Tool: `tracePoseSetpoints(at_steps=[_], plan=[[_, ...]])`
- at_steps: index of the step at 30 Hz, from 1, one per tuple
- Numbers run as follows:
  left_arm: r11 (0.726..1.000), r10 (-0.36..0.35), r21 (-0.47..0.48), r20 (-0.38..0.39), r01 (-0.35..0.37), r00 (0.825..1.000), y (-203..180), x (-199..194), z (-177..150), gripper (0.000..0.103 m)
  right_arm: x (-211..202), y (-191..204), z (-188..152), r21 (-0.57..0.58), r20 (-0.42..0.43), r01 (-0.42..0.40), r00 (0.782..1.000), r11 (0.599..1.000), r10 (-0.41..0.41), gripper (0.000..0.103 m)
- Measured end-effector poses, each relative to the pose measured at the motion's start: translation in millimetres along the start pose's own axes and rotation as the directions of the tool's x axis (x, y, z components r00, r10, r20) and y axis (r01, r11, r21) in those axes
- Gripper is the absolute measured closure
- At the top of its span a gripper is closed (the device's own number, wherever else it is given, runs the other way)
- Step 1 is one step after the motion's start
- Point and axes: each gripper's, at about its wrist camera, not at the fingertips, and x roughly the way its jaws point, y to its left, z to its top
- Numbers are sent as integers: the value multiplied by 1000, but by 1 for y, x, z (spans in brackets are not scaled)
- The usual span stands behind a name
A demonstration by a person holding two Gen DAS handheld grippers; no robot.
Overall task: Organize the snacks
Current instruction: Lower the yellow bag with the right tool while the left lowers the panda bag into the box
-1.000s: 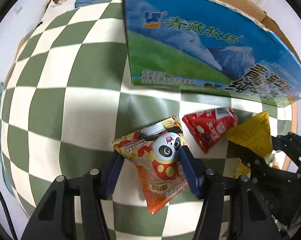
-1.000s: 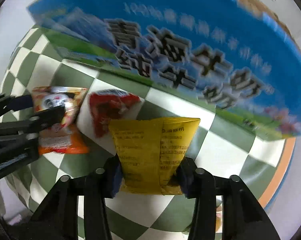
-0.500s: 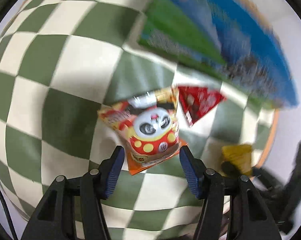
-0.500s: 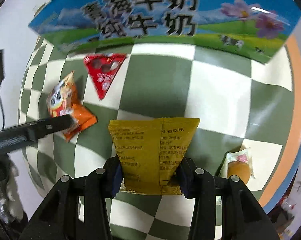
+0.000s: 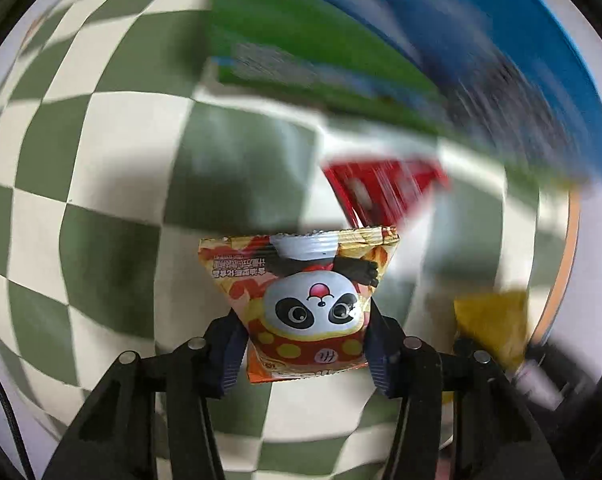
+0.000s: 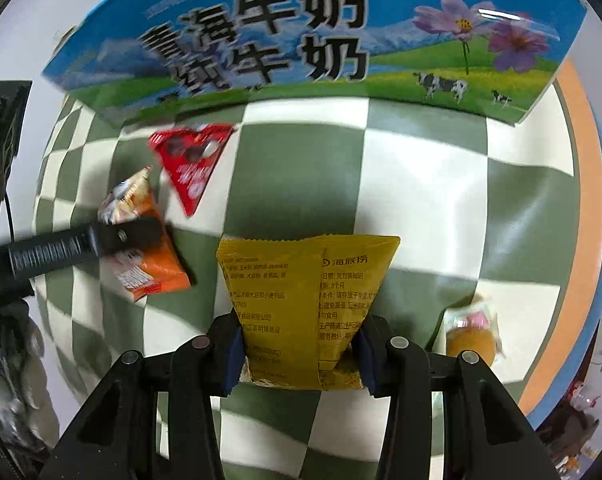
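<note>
My left gripper [image 5: 307, 356] is shut on an orange panda snack packet [image 5: 301, 304] and holds it above the green-and-white checked cloth [image 5: 113, 184]. My right gripper [image 6: 301, 354] is shut on a yellow snack packet [image 6: 305, 304], also raised. A red triangular packet [image 6: 191, 162] lies on the cloth below the blue milk carton box [image 6: 301, 36]; it shows blurred in the left wrist view [image 5: 381, 192]. The left gripper and panda packet [image 6: 141, 240] show at the left of the right wrist view. The yellow packet [image 5: 493, 324] shows at the right of the left wrist view.
A small wrapped bun [image 6: 471, 332] lies on the cloth at the right, near the orange and blue border [image 6: 585, 200]. The blue box [image 5: 461, 60] fills the far side in the left wrist view. The cloth [image 6: 401, 176] is bare between box and packets.
My left gripper has closed on the panda packet and lifted it off the cloth. My right gripper has kept the yellow packet and drawn back from the box.
</note>
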Motion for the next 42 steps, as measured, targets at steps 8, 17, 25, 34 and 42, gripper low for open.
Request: tracePoseSetpoints(at_steps=[8,17,25,34,42], plan=[[998,56,31,-13,-56,998,-10,36,-13,54,23,15,-22,-44,-27,34,999,998,-35,53],[998,-23,63,117,16,993,-40,-39,-17,60,-16,22,-20,-31,50,-35,998,999,36,55],[988,-72,156,318,23,945,-60,-171,67,59,-143,-2,48,-20,276,-108,955,994,110,55],[971,143,152,240,-183,960,-57,-128,175,59,-152,-37,159,-2,282,89,955,996,-85,55],[980,153,107,135,-168,979,-39,-84,204,58,-124,-53,204,12,207,101,973,995,-101,55]])
